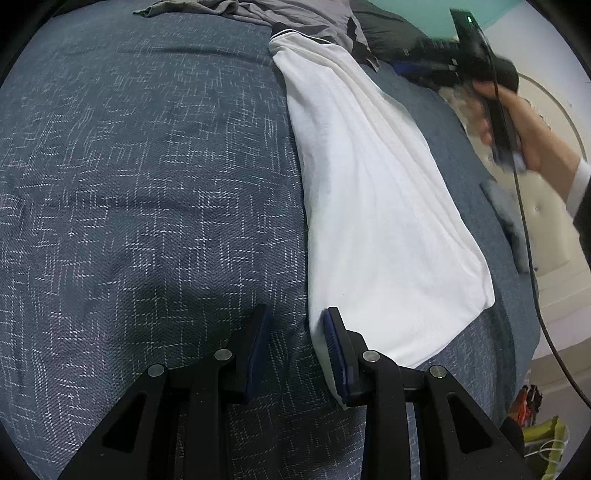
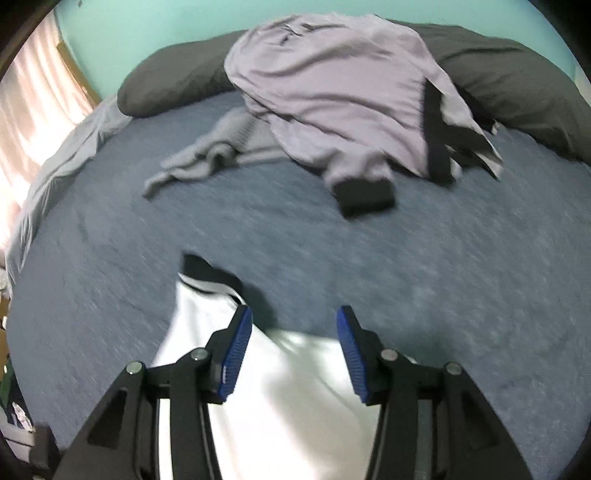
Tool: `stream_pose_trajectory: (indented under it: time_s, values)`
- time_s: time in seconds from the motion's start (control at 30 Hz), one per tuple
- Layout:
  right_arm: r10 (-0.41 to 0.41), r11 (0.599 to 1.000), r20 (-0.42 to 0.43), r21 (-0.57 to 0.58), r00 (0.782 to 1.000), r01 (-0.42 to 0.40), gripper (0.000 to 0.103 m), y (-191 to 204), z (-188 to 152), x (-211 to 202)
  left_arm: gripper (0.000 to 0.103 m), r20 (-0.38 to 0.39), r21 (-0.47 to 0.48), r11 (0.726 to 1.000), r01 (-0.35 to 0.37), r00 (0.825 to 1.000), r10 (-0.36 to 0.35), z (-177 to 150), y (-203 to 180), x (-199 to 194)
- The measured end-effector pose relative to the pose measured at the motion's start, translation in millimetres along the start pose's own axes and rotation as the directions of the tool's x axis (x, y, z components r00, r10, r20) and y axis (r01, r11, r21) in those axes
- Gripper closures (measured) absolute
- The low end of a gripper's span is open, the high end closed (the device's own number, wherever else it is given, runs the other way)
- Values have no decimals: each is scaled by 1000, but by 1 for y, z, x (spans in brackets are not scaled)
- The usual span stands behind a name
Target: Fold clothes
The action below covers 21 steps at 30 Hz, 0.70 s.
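The bedspread (image 1: 147, 184) is slate blue, flecked with broken white lines. On it lies a white garment (image 1: 369, 206) with dark trim at its upper end. At the frame's top, a lilac-grey sweatshirt (image 2: 332, 92) has black cuffs; the pillows (image 2: 173, 81) are charcoal, the wall (image 2: 147, 29) turquoise.

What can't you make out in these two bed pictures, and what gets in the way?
- Left wrist view: the white garment's near corner, behind the left claw's finger.
- Left wrist view: the right claw, motion-blurred in the hand.
- Right wrist view: the lilac garment's shape, bunched and blurred.
- Right wrist view: floor clutter, cut off at the left edge.
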State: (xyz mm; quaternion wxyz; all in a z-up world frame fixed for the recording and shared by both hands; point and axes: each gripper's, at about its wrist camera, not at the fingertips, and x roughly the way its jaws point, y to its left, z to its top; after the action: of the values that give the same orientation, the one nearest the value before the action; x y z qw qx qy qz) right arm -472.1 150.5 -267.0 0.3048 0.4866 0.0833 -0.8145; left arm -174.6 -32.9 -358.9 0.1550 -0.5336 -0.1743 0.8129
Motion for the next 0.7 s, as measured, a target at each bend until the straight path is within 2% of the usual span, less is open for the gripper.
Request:
stream_pose_trajectory:
  time_s: [0.1,0.3,0.4,0.53,0.7]
  values:
    - [-5,1000,-14,-16,1000,5,64,-12,-20,-1,70,1,5,1000,-6,1000,6,0,-3,2]
    - [-1,996,-64,-87,998,-5,64,-13,-45,7,70,1,5,1000,-5,1000,5,1,-6,4]
    - [-39,993,-91,-118,995,28,65,-11,-52,15,70,0,5,1000,-4,1000,4,1,-8,5]
    - [-94,987,-88,-140,992,81,98,-12,-55,19,70,0,6,1000,-2,1000,2,1,-10,6]
    - [-105,984,-71,-149,992,93,102,-13,-55,16,70,0,7,1000,-1,1000,1,2,-14,9]
